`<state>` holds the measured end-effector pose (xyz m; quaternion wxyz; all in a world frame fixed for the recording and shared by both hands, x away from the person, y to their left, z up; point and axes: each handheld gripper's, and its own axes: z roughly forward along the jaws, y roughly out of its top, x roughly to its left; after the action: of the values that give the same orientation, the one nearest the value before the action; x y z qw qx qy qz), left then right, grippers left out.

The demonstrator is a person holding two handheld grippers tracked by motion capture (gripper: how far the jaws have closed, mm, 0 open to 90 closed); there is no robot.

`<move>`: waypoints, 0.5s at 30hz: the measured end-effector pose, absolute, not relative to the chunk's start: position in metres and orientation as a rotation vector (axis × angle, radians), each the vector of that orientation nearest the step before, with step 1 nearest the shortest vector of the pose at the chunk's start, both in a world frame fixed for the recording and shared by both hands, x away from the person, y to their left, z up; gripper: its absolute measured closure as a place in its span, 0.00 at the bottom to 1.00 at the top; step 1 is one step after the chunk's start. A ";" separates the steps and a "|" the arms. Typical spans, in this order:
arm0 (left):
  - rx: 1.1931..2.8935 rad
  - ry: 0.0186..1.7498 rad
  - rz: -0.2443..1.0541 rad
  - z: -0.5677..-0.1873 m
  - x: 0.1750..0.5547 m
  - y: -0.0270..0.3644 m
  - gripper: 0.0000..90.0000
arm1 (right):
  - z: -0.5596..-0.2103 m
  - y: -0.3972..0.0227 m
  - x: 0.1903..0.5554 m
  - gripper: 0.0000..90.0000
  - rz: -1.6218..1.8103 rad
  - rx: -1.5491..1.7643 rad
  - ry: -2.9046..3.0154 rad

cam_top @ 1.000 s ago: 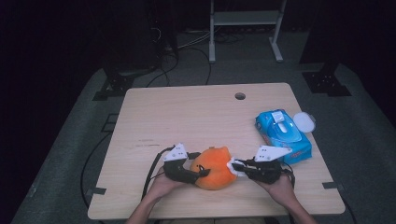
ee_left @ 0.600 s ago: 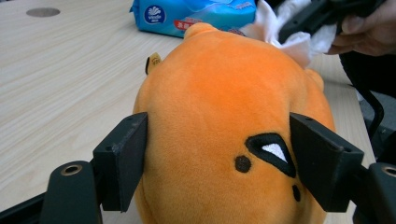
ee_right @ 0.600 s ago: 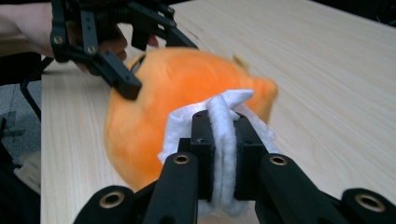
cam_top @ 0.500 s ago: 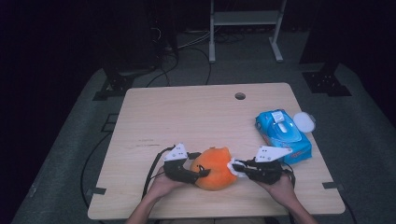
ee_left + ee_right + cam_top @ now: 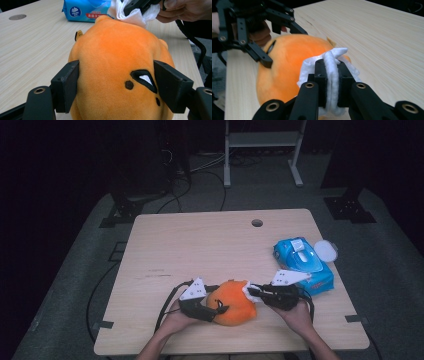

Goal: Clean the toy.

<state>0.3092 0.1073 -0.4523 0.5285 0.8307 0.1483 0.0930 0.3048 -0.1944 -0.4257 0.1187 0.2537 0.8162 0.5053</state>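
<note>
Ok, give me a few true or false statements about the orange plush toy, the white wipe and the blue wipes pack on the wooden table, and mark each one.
1. The left gripper clamps the round orange plush toy between its black jaws. True.
2. The right gripper is open and holds nothing. False: it is shut on a crumpled white wipe.
3. The white wipe touches the plush toy. True.
4. The blue plastic wipes pack lies at the table's left edge. False: it lies near the right edge of the light wooden table.
5. The plush toy is lifted high above the table. False: it rests on the tabletop.
</note>
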 end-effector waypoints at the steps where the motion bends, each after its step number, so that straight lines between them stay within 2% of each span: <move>1: 1.984 0.351 0.226 -0.452 0.308 0.107 0.28 | -0.426 -0.197 0.304 0.90 1.478 0.756 2.385; 15: 2.014 0.236 0.265 -0.450 0.301 0.098 0.27 | -0.423 -0.198 0.312 0.90 1.519 0.788 2.370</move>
<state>0.3009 0.0984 -0.4496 0.5212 0.8405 0.0985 0.1105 0.3124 -0.1976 -0.4235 0.1089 0.2679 0.8059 0.5167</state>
